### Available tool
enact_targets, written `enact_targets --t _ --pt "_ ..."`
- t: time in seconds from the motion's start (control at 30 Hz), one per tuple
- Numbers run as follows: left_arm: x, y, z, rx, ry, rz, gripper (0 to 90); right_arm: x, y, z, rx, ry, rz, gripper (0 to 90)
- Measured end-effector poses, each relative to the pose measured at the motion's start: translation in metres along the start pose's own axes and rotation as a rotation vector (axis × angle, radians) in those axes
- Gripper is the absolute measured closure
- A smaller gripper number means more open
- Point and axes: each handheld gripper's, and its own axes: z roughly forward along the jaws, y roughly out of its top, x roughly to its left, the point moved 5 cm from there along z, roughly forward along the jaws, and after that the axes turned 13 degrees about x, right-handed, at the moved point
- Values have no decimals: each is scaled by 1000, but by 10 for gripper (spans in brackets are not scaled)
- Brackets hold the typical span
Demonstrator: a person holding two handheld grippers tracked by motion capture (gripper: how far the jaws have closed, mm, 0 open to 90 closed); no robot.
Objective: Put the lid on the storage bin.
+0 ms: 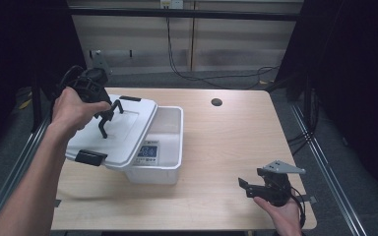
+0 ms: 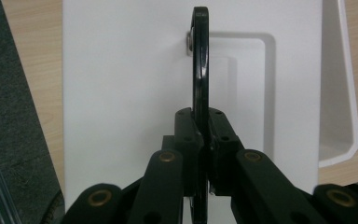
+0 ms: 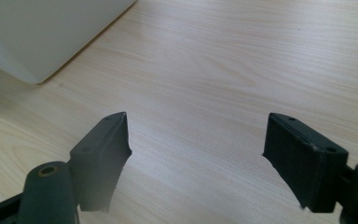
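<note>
My left gripper (image 1: 109, 117) is clamped shut on the black handle (image 2: 200, 65) of the white lid (image 1: 123, 132), its pads pressing the thin handle from both sides, as the left gripper view shows with the handle standing edge-on between my jaws. In the high view the lid hangs tilted from that grip, its near-left corner lower, and it sits askew over the left part of the white storage box (image 1: 172, 142), so the right part of the box is uncovered. A black latch (image 1: 90, 157) shows on the lid's near edge and another black latch (image 1: 130, 98) on its far edge. Through the open part of the box I can see a small device with a lit display (image 1: 147, 153) lying inside, though I cannot make out what it reads. The box stands on the left half of the light wooden worktop (image 1: 226, 142), which has a round cable hole (image 1: 216, 102) near its far edge. My right gripper (image 1: 248, 187) rests low at the near right corner of the worktop, well apart from the box, with its jaws spread wide and nothing between them; in the right gripper view the bare wood lies between the two black pads (image 3: 107, 149) and a corner of the box shows at upper left.
</note>
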Motion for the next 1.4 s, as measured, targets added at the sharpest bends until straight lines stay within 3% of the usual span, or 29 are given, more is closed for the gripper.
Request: enact_targets --t 0.27,0.47,0.5,0.57,0.67,0.77,0.9,1.07,1.23,1.4 --pt "-14 7 10 13 6 -7 849 0 0 -1 0 4 6 217" --pt "-23 14 15 12 -20 -13 849 0 0 -1 -2 3 0 216" --pt "-25 15 16 3 -29 -27 849 0 0 -1 -2 3 -1 216" --pt "-26 15 16 12 -34 -97 849 0 0 -1 -1 3 2 216" --pt "-28 17 13 -3 -31 -105 850 0 0 -1 1 1 2 216" --pt "-35 19 15 -12 -63 -121 849 0 0 -1 -1 -2 -9 217" --pt "-47 24 23 -9 -54 -152 849 0 -1 -1 2 -2 -8 216" --pt "-59 28 27 -24 -86 -153 848 0 -1 0 6 0 -7 217" --pt "-60 29 30 -21 -74 -179 848 1 -1 -1 5 2 -13 217" --pt "-61 31 30 -52 -82 -196 848 1 -1 -1 7 2 -11 217"
